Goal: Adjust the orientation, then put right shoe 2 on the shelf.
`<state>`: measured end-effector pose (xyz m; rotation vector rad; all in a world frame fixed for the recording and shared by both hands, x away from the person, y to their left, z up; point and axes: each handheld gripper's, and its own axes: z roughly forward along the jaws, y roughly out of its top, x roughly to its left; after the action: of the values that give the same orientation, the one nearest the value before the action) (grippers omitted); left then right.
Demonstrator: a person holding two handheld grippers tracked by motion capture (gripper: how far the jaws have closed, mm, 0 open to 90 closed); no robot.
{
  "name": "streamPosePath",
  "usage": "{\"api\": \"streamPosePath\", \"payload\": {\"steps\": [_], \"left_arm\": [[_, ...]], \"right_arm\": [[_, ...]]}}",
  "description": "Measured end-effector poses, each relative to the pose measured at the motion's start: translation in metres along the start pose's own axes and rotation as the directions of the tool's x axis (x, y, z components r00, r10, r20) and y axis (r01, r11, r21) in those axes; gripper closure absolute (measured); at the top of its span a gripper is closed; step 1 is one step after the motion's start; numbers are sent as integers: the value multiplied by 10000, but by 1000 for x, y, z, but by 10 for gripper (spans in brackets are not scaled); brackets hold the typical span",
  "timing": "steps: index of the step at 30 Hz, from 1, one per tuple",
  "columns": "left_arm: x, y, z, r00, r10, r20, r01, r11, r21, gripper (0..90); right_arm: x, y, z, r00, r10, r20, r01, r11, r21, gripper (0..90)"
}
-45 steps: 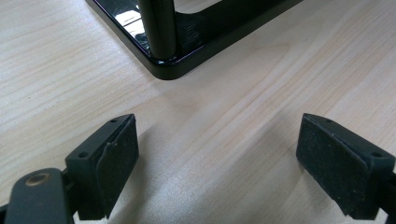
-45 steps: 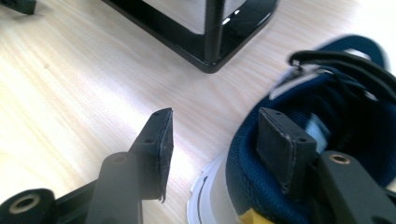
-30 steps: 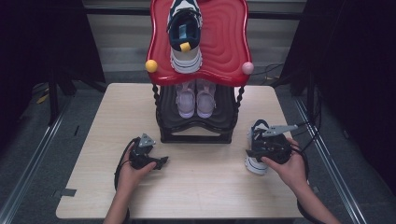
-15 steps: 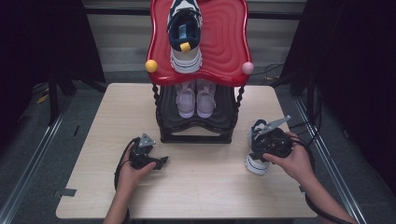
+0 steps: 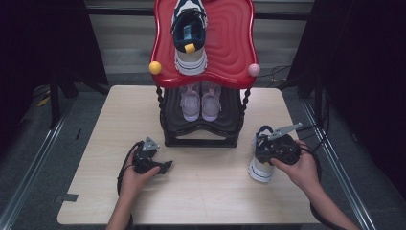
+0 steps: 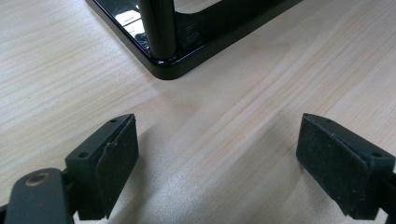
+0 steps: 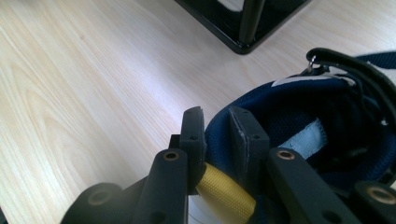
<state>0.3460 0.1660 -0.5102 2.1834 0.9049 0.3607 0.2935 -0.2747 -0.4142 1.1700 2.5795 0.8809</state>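
A navy and white sneaker [image 5: 260,171] stands on the table at the right, its toe toward the front edge. My right gripper [image 7: 217,126] is shut on its navy heel collar [image 7: 299,107], one jaw inside the shoe and one outside, just above the yellow heel tab [image 7: 225,189]. The jaws have just been closing on that collar. In the high view the right gripper [image 5: 273,152] sits on top of the shoe. My left gripper [image 6: 217,158] stands open above bare wood, nothing between its pads; in the high view the left gripper [image 5: 165,166] lies left of centre.
A black shoe rack [image 5: 201,139] with a red wavy top tray [image 5: 227,38] stands at the table's back centre. The matching sneaker [image 5: 189,33] lies on the tray, and a lilac pair [image 5: 201,100] sits on the lower shelf. The rack's base corner [image 6: 163,65] is close ahead of the left gripper.
The right hand has shifted a little over the sneaker and its gripper has tilted slightly. The left hand and gripper have kept still.
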Motion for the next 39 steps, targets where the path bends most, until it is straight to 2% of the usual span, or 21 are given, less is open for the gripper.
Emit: {"api": "streamPosePath", "payload": {"steps": [7,8,11,14,16,20,25,26,33,36,38,39], "left_arm": [[0,0,0,10000,2,0,-2,10000,2,125],[0,0,0,10000,4,-1,-4,10000,3,125],[0,0,0,10000,1,-1,-1,10000,1,125],[0,0,0,10000,3,-2,-3,10000,3,125],[0,0,0,10000,0,0,0,10000,2,125],[0,0,0,10000,0,1,0,10000,1,125],[0,0,0,10000,-7,3,7,10000,13,125],[0,0,0,10000,2,4,-2,10000,3,125],[0,0,0,10000,5,5,-5,10000,4,125],[0,0,0,10000,0,4,0,10000,3,125],[0,0,0,10000,-2,5,2,10000,2,125],[0,0,0,10000,-1,5,1,10000,1,125]], "right_arm": [[9,9,7,9999,73,-144,-72,10000,65,747],[9,10,7,9998,-28,-178,29,10000,82,737],[10,13,7,9992,-72,-393,80,9998,206,638],[11,17,5,9985,-346,-420,378,9962,779,551],[10,19,4,9971,-473,-591,537,9923,1113,547],[9,23,4,9911,-811,-1052,998,9773,1867,512],[6,28,5,9893,-914,-1133,1171,9619,2469,520],[6,28,5,9885,-973,-1158,1252,9559,2655,522],[4,33,8,9836,-1271,-1282,1627,9321,3237,523],[4,36,10,9766,-1617,-1421,2026,9136,3525,527],[5,37,10,9732,-1736,-1508,2178,9060,3629,534],[5,38,11,9699,-1819,-1617,2309,8978,3750,545]]}}
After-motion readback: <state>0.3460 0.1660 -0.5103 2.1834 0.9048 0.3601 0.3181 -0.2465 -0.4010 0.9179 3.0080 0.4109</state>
